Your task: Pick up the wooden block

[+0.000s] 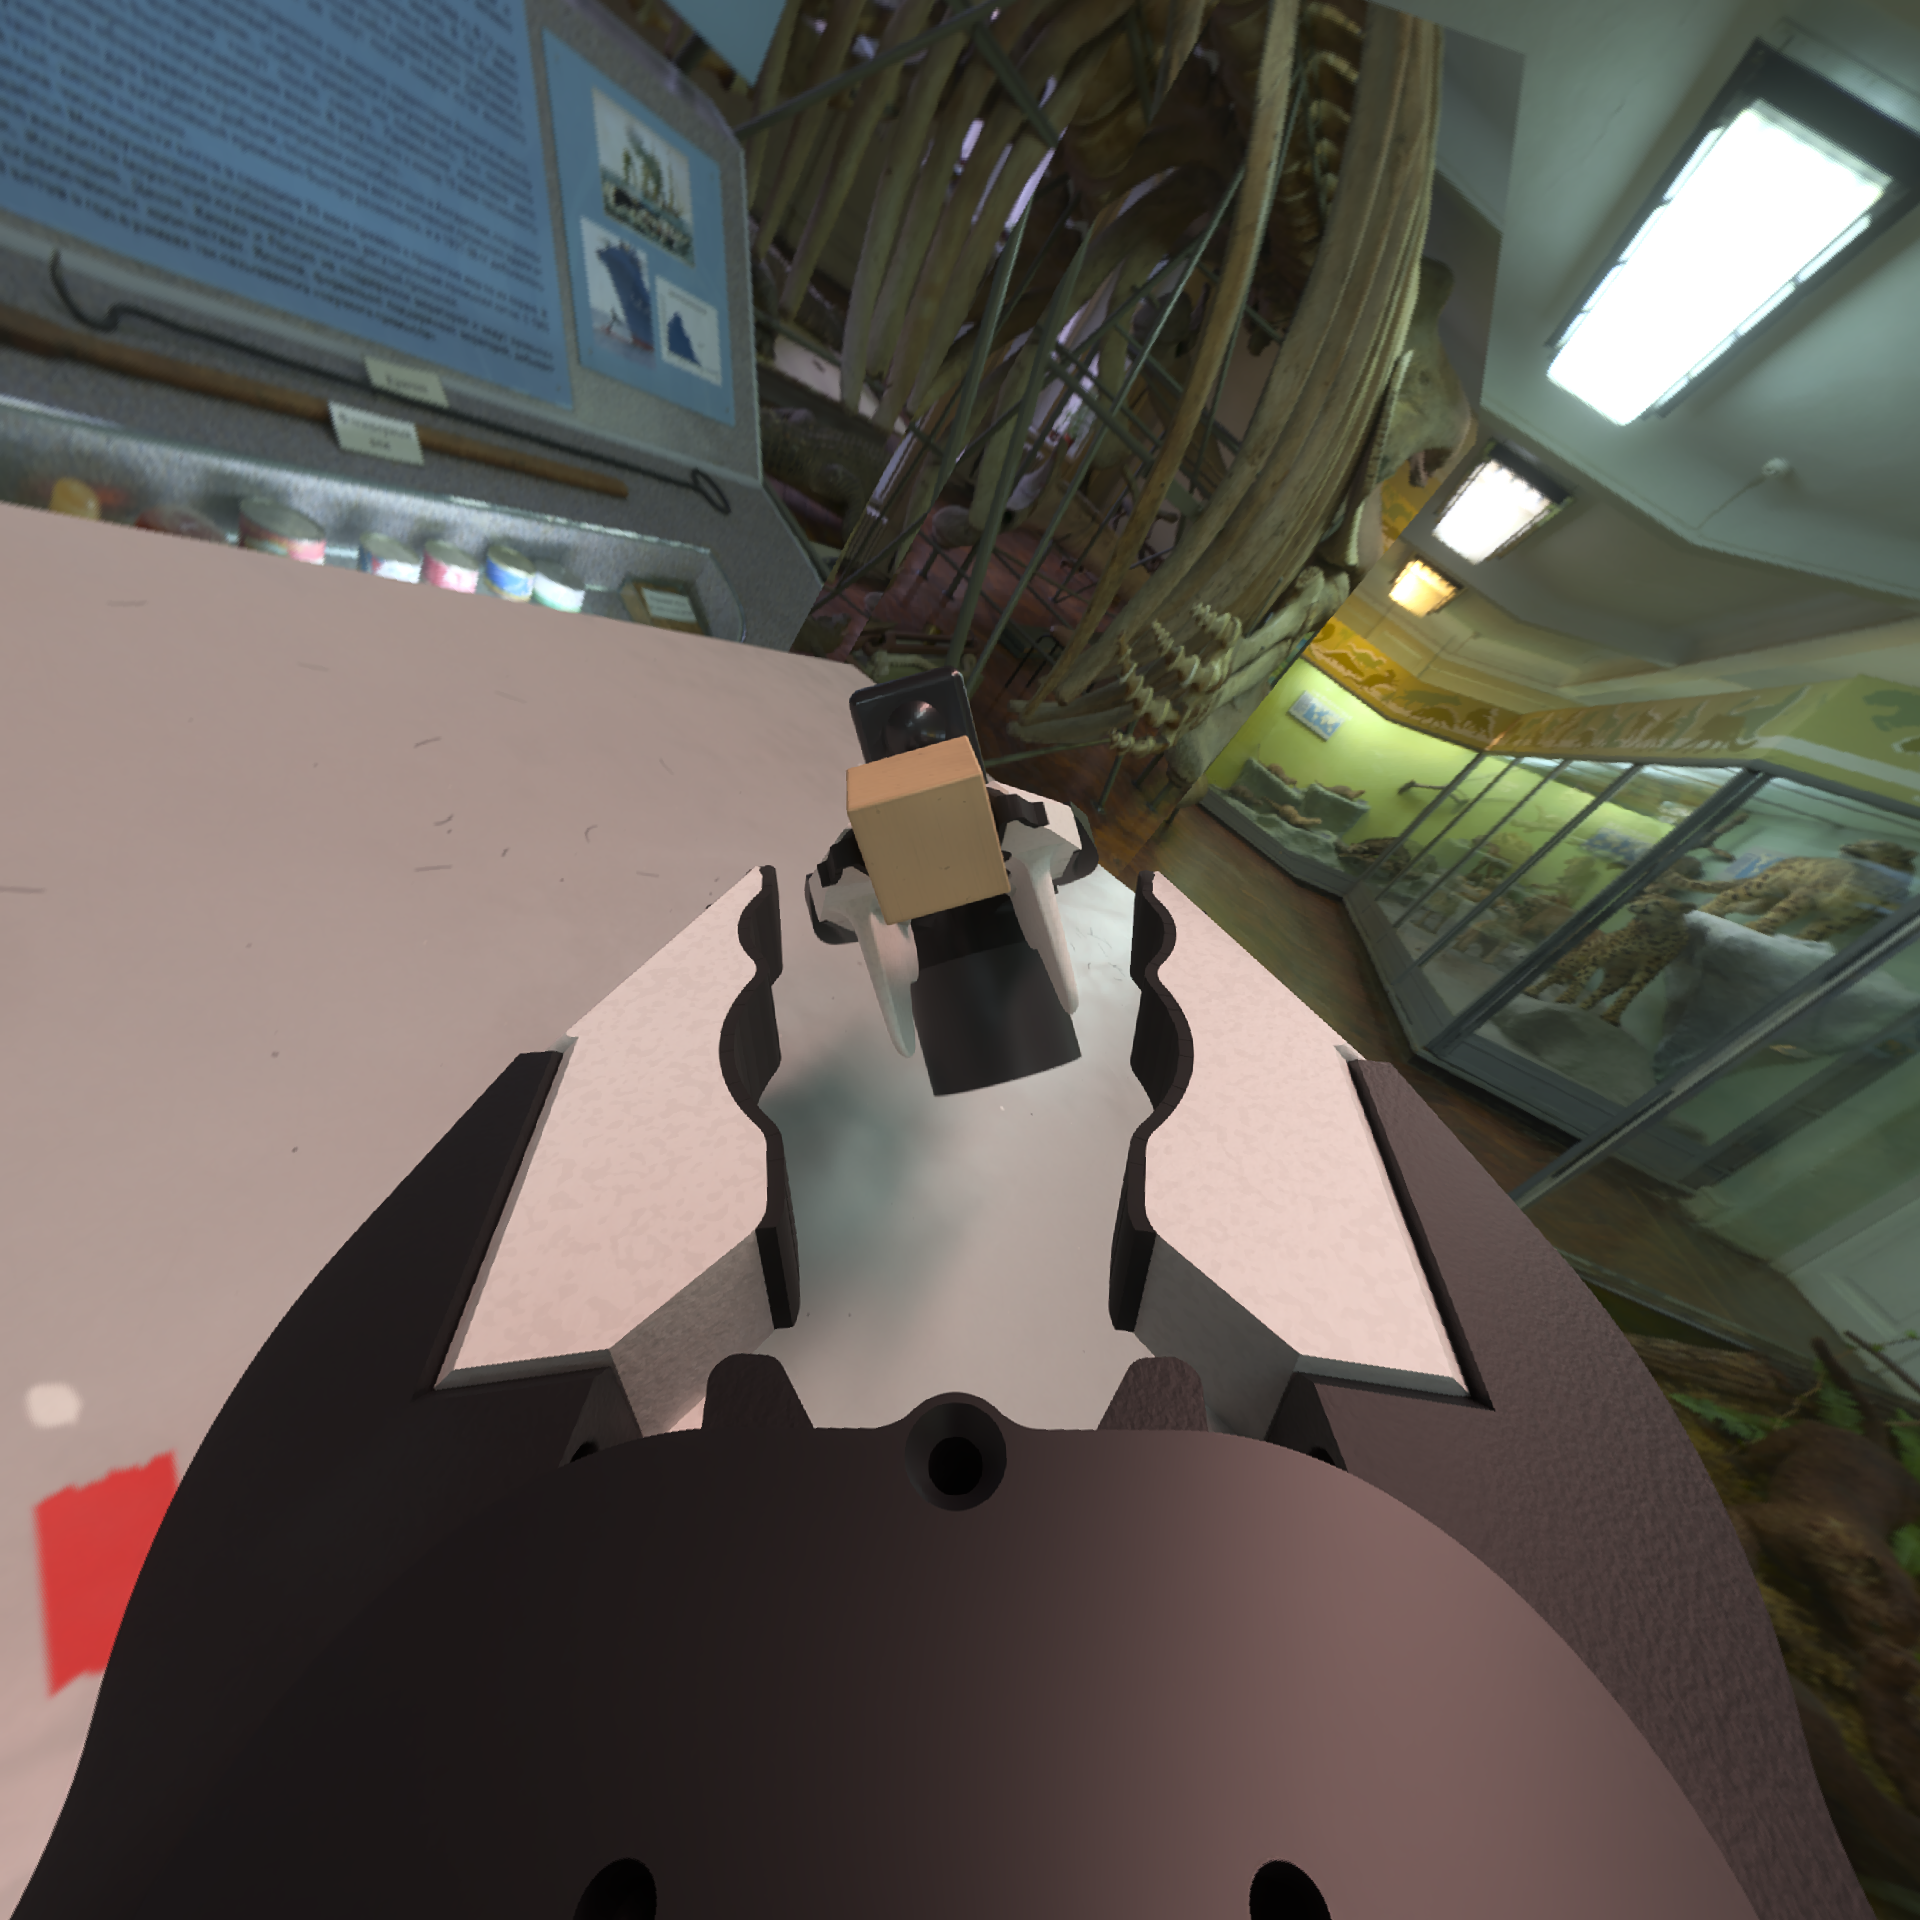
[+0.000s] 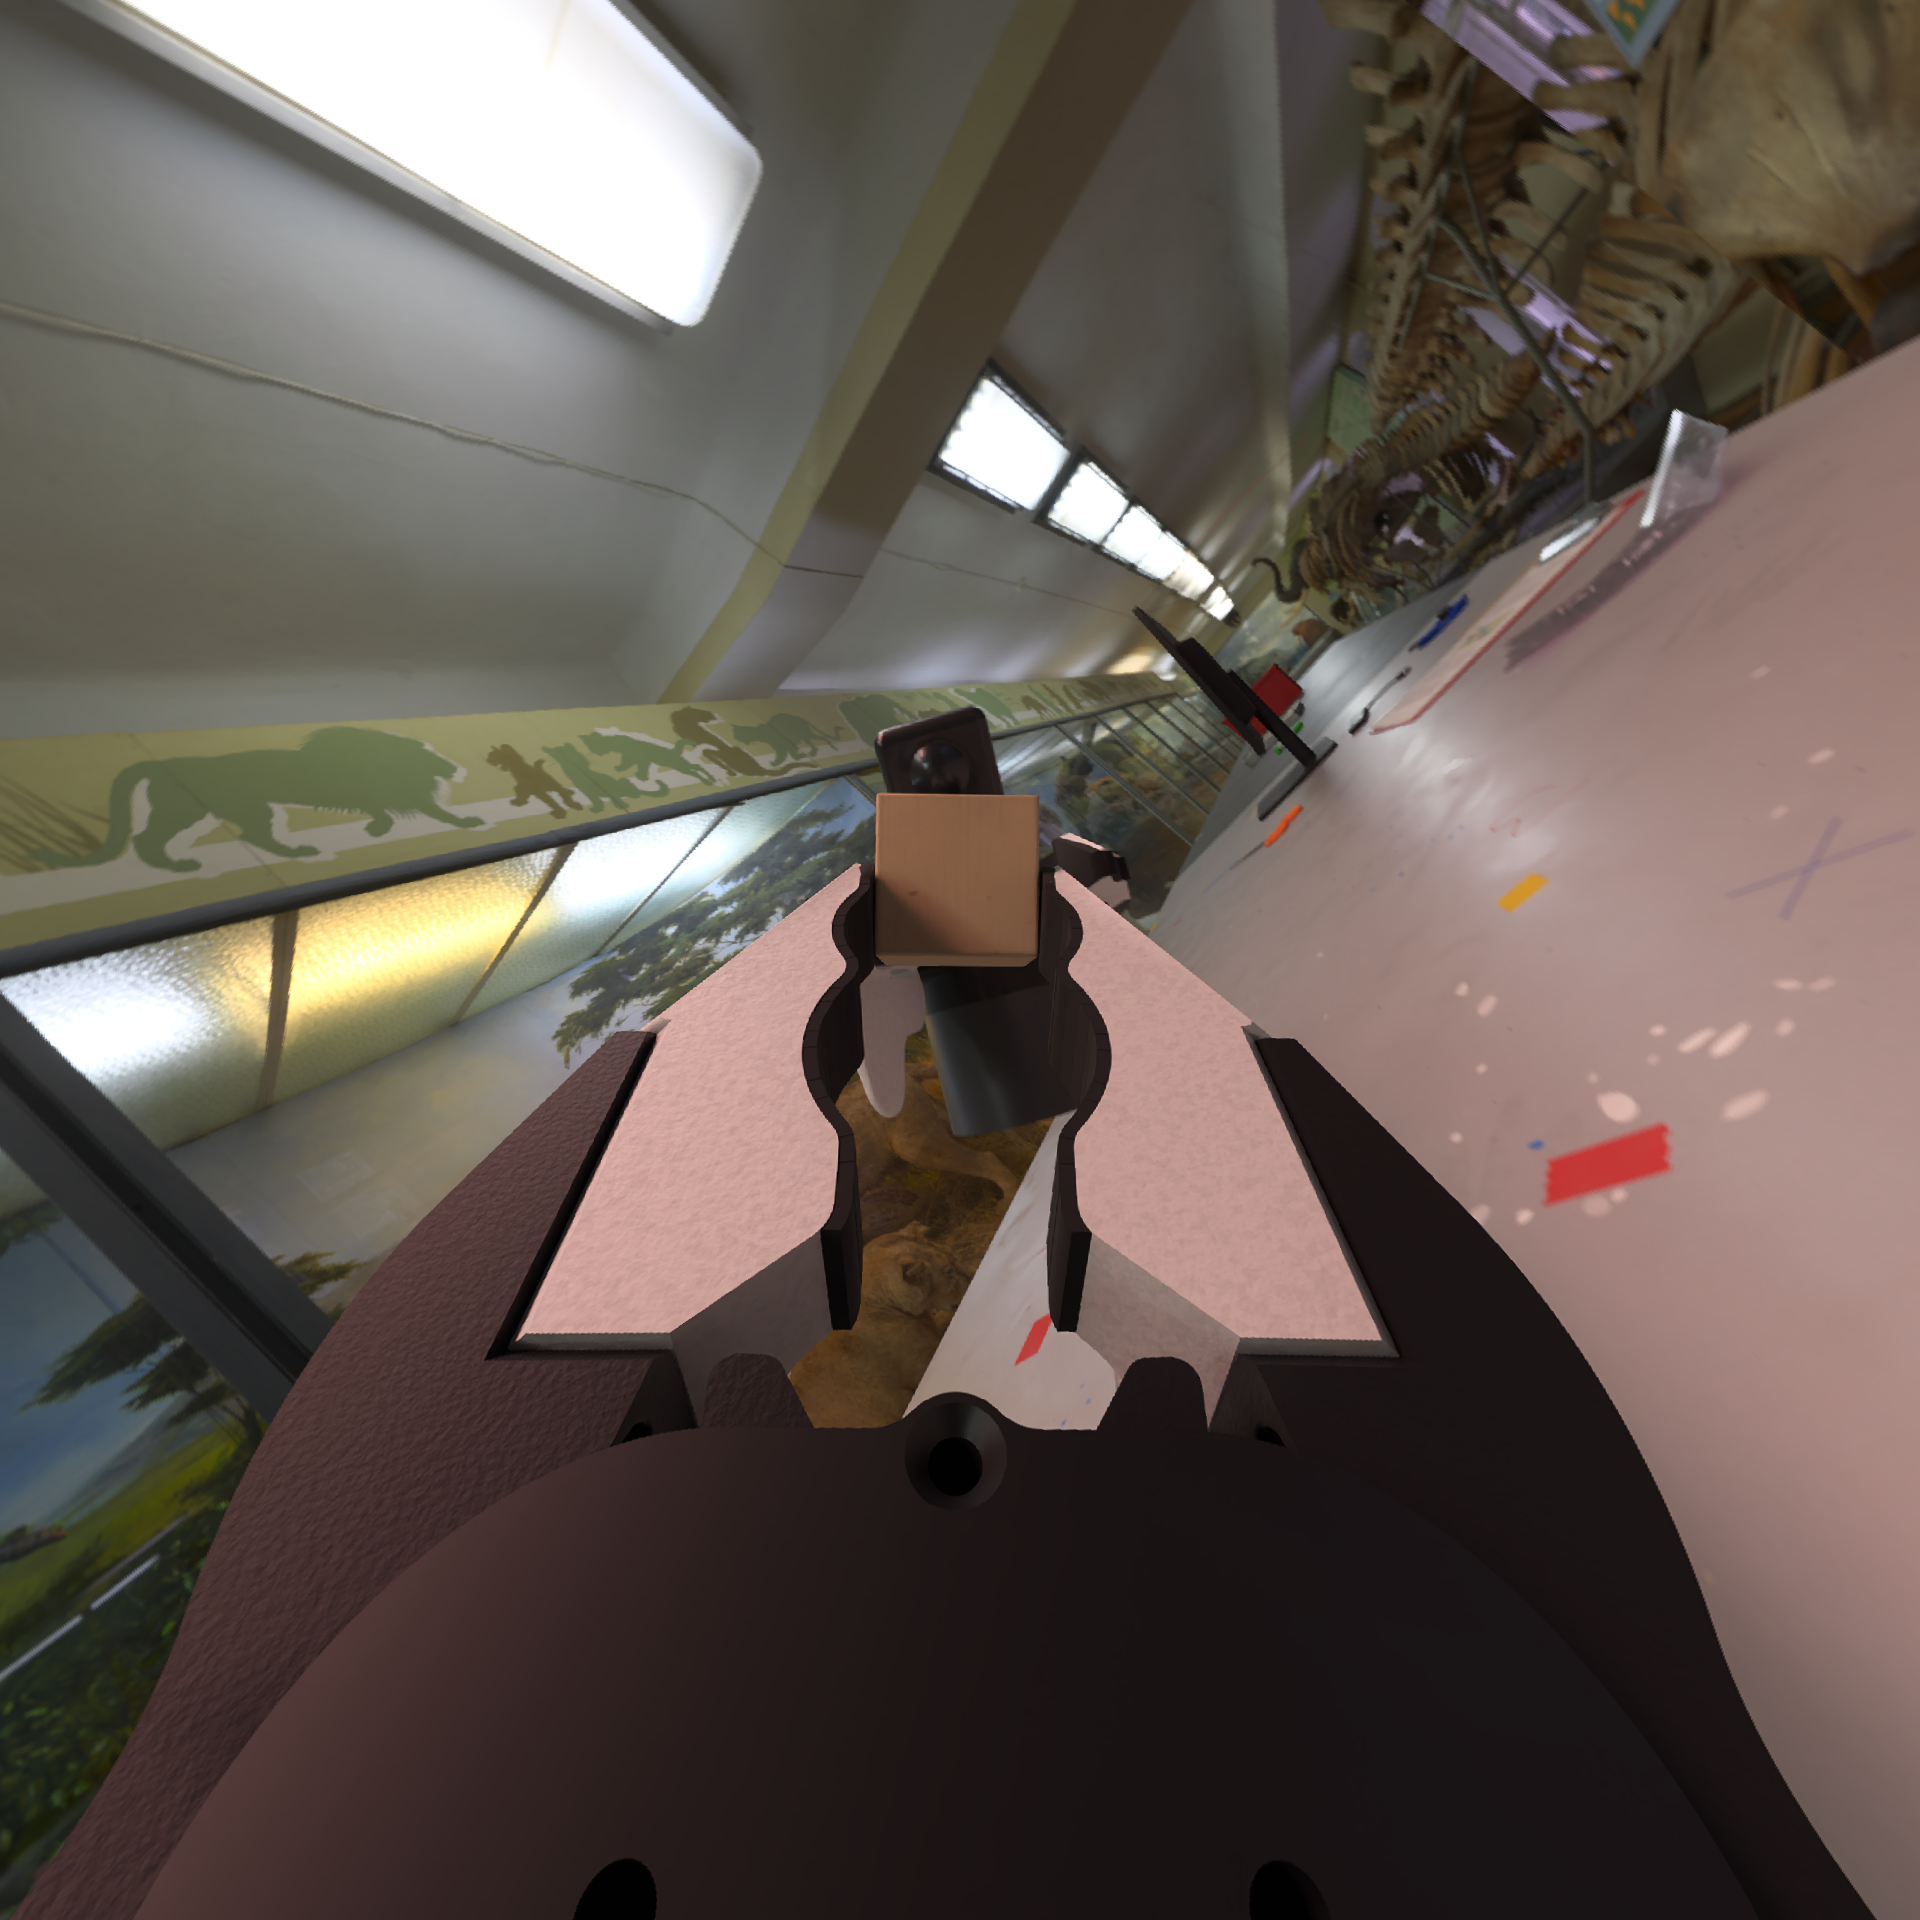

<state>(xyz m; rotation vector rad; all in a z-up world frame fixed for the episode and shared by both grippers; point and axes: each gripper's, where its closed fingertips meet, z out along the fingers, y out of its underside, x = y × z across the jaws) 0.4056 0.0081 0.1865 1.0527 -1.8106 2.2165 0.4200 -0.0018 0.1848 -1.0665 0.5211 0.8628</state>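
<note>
The wooden block [image 2: 956,878] is a light tan cube. My right gripper [image 2: 954,914] is shut on it, with a fingertip on each side face, and holds it in the air beside the pale pink table [image 2: 1558,935]. In the left wrist view the block [image 1: 925,831] shows straight ahead, in front of the right gripper's black body [image 1: 992,1013]. My left gripper [image 1: 956,904] is open and empty, with the block beyond its fingertips. The left gripper [image 2: 935,764] also shows behind the block in the right wrist view.
The pink table [image 1: 312,831] fills the left of the left wrist view; its edge runs diagonally on the right. Red tape patches [image 1: 104,1558] [image 2: 1605,1164] lie on it. A black screen [image 2: 1226,686], a red box [image 2: 1276,688] and a flat board [image 2: 1507,623] sit at its far end.
</note>
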